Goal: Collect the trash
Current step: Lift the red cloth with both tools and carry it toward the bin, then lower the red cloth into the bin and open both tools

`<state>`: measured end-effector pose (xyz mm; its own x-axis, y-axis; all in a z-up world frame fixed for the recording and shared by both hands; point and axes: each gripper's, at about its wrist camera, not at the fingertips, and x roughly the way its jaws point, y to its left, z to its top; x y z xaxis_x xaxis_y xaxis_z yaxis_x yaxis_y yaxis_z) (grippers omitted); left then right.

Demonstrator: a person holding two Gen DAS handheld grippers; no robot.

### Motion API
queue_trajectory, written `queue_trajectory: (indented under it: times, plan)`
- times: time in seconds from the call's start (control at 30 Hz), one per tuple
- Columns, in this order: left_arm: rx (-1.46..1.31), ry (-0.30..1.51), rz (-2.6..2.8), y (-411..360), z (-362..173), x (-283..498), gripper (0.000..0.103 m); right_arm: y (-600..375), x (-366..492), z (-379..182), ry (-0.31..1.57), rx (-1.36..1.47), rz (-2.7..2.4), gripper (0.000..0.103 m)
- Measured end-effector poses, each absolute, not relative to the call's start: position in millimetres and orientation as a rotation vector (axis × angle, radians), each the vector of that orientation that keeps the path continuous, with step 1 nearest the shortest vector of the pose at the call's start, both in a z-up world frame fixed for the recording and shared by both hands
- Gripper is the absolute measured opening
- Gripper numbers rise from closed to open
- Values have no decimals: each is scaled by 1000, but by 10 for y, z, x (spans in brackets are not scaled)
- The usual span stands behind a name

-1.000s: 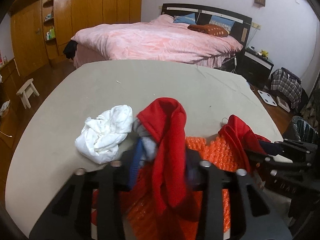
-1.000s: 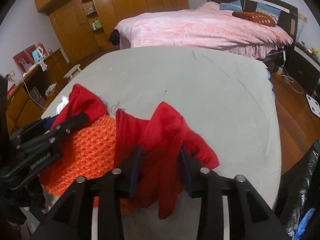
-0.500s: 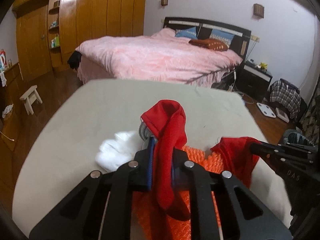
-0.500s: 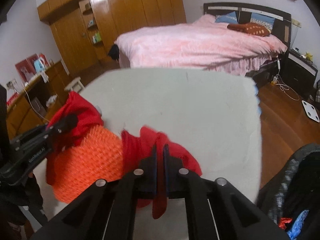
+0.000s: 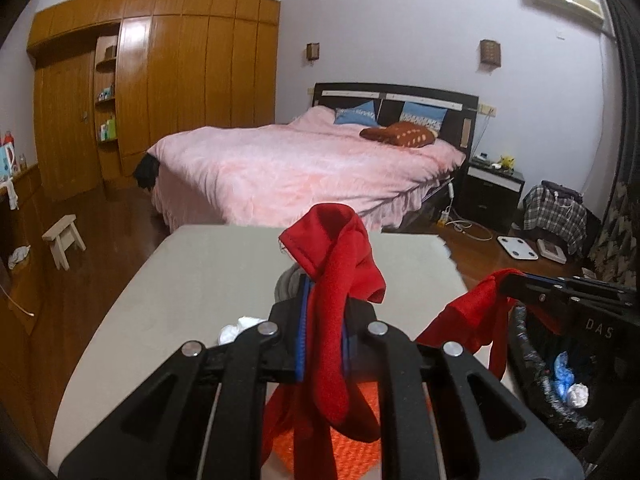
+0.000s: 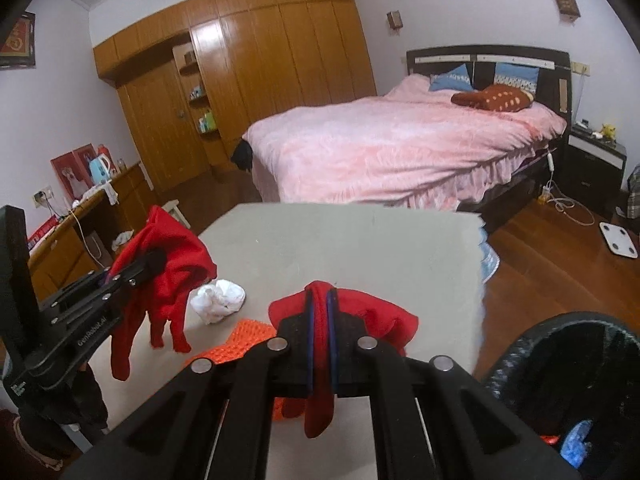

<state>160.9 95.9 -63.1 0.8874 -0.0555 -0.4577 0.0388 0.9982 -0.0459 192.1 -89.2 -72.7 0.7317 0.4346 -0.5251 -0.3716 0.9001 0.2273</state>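
Two red cloths: my left gripper (image 5: 322, 344) clamps one (image 5: 340, 280), my right gripper (image 6: 320, 344) another (image 6: 320, 360), lifted clear of the bench (image 6: 360, 240) for the bin (image 6: 560, 360).

The far half of the grey table (image 6: 360, 240) lies bare, open for a gripper to pass. Nearer, a crumpled white wad (image 6: 218, 300) and orange bubble wrap (image 6: 236, 344) block the way. A black-lined bin (image 6: 568, 364) stands beside the table's right edge.

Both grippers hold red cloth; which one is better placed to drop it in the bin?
Probably the right gripper: the bin sits just beside it, at the table's right edge. The left gripper holds its red cloth over the table, farther from the bin.
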Motion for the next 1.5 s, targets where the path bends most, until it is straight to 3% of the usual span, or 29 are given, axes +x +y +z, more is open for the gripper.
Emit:
queue_trajectory:
  times: [0.57,1.5]
  plan:
    - [-18,438,-207,150,-483,1224,9,-1616,1421,-383,544,134,337,5]
    - [24,528,-568,-1522,-927,1374,8,-3177,1032,-723,597,209,-25,5]
